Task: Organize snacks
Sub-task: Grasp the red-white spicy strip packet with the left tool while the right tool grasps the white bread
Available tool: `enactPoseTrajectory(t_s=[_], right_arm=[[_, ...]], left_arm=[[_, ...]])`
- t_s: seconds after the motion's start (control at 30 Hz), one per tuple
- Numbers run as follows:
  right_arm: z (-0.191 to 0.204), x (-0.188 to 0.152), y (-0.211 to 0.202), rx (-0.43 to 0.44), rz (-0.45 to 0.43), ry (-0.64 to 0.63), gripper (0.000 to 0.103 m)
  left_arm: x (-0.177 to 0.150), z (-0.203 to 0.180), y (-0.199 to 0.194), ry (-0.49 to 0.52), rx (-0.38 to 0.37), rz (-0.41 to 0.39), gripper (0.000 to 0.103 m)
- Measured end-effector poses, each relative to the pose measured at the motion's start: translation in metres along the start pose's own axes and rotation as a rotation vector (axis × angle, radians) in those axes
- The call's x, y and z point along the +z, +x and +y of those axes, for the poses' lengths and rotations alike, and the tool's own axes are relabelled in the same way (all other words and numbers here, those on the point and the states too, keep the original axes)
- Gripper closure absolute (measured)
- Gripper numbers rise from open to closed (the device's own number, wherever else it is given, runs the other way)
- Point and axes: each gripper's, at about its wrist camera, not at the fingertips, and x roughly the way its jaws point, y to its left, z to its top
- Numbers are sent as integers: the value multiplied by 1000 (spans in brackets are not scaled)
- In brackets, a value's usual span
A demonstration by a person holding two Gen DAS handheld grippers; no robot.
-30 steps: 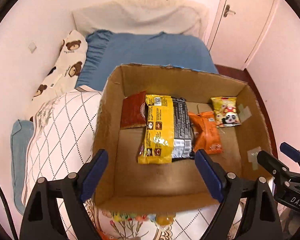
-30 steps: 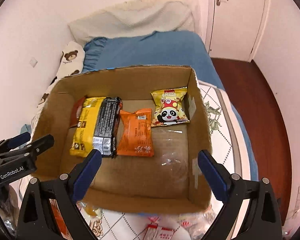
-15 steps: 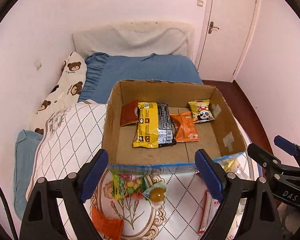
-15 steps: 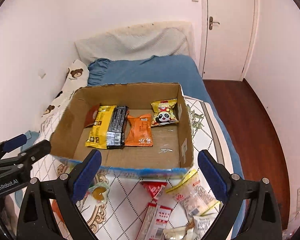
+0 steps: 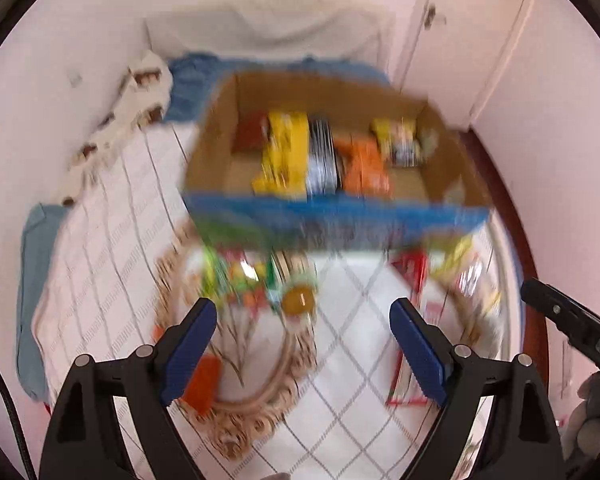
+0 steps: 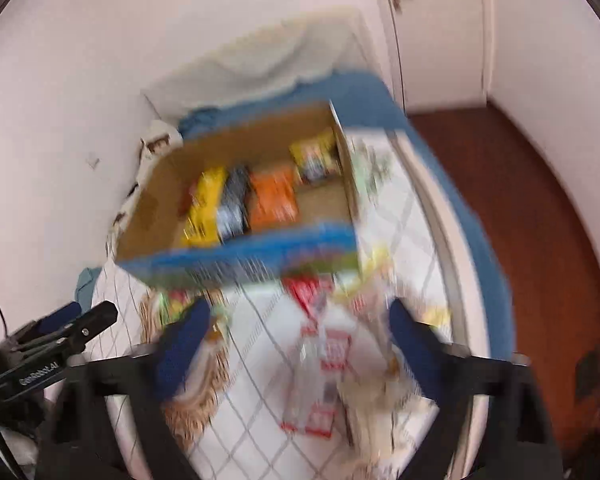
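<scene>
open left claw (image 5: 304,334) above loose snacks (image 5: 260,280) (blurred), box (image 5: 332,216) beyond.

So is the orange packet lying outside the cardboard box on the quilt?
No, the orange packet lies inside the cardboard box, beside the yellow and black pack.

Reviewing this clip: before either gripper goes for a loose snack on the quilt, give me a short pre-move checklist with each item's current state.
1. Left gripper empty, jaws apart: ok.
2. Right gripper empty: ok, nothing is pinched. Its jaws have just been closing, though they show apart.
3. Cardboard box has free floor: ok, bare cardboard beside the yellow packet and in front of the orange packet.
4. Loose snacks in front of the box: ok, a red and white packet lies on the quilt.
5. Views sharp enough to pick a grasp spot: not ok, both are blurred.
</scene>
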Motion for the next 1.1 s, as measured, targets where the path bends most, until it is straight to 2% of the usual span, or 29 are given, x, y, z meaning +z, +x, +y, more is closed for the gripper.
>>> enactPoseTrajectory(t_s=[0.23, 0.37, 0.5, 0.57, 0.63, 0.8, 0.9, 0.93, 1.0, 1.07, 1.1], right_arm=[[-56, -70, 55, -10, 217, 109, 42], [-69, -104, 81, -47, 294, 109, 42], [-82, -124, 108, -55, 311, 107, 45], [-88, -130, 110, -52, 307, 102, 50], [-93, -137, 105, -40, 310, 108, 50], [-104, -160, 96, -41, 345, 133, 50], [-108, -166, 98, -37, 346, 148, 46], [-109, -166, 102, -38, 354, 151, 44], [-111, -165, 109, -35, 367, 174, 42], [-112, -165, 112, -34, 367, 173, 42], [-112, -166, 111, -36, 361, 169, 42]], left_arm=[[-39, -42, 68, 100, 7, 212, 14], [-47, -68, 88, 164, 22, 256, 14], [-49, -91, 108, 195, -4, 345, 14], [-48, -103, 115, 211, -8, 370, 14], [-47, -118, 121, 239, -15, 386, 14], [-48, -162, 156, 321, -2, 485, 14], [-49, -178, 171, 362, 41, 484, 15], [-48, -180, 171, 366, 52, 458, 19], [-47, -177, 167, 360, 61, 440, 41], [-44, -165, 159, 335, 39, 431, 51], [-45, -157, 155, 323, 32, 431, 51]])
